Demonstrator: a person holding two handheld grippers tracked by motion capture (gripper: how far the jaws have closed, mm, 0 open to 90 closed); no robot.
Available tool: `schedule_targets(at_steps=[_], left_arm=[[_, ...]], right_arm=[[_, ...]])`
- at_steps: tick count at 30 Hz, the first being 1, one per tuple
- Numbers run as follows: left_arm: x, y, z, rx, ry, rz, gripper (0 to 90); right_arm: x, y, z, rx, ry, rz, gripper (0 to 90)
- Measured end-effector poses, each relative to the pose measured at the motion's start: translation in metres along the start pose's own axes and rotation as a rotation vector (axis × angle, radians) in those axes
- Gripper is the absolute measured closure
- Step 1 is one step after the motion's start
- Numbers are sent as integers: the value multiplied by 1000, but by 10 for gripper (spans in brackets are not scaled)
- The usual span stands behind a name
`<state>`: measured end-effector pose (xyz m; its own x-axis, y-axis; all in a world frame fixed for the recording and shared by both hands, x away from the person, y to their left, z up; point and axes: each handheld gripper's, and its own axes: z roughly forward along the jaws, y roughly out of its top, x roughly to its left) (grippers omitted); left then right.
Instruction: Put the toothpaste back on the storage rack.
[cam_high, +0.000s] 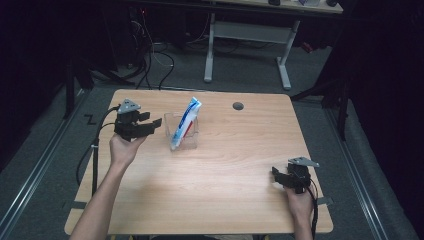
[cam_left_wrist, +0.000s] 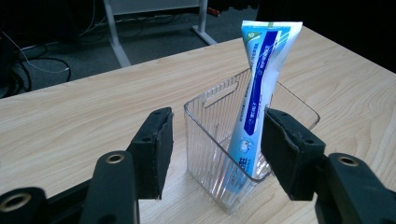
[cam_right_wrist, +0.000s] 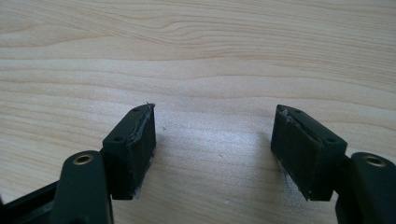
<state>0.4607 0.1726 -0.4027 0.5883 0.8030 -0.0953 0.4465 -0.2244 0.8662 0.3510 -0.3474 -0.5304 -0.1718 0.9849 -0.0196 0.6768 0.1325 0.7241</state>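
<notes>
dark floor and a tangle of cables ring the pale wooden table (cam_high: 210, 175), and most of the room beyond it is lost in shadow; a second desk's white legs (cam_high: 285, 65) show at twelve o'clock, its top cut off by the frame.

at about eleven o'clock from the table's middle stands a clear plastic box (cam_high: 182, 132), ribbed and open-topped, with a blue and white toothpaste tube (cam_high: 186, 120) leaning upright inside it, its crimped end poking well above the rim. in the left gripper view the tube's (cam_left_wrist: 254, 107) lower end blurs behind the ribbed wall of the box (cam_left_wrist: 210, 140), and its print is too small to read. a small dark round hole (cam_high: 238, 106) sits in the tabletop at one o'clock.

the left gripper (cam_high: 152, 123) is held off the table at ten o'clock, just beside the box and pointing at it, level, the hand wrapped under its body and the forearm running down to seven o'clock. its jaws stand apart with nothing pressed between them; seen along the gripper (cam_left_wrist: 215, 154), the box sits in the gap beyond the pads, untouched.

the right gripper (cam_high: 276, 176) rests low at four o'clock, well apart from the box, the hand behind it cut off at the bottom edge. its jaws (cam_right_wrist: 212, 149) gape wide over bare wood.
</notes>
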Motion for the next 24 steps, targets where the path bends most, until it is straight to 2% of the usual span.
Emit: schedule_targets(at_steps=[24], left_arm=[[6, -17, -16, -11, 19, -36, 441]], right_arm=[[0, 0, 0, 0, 0, 0, 311]])
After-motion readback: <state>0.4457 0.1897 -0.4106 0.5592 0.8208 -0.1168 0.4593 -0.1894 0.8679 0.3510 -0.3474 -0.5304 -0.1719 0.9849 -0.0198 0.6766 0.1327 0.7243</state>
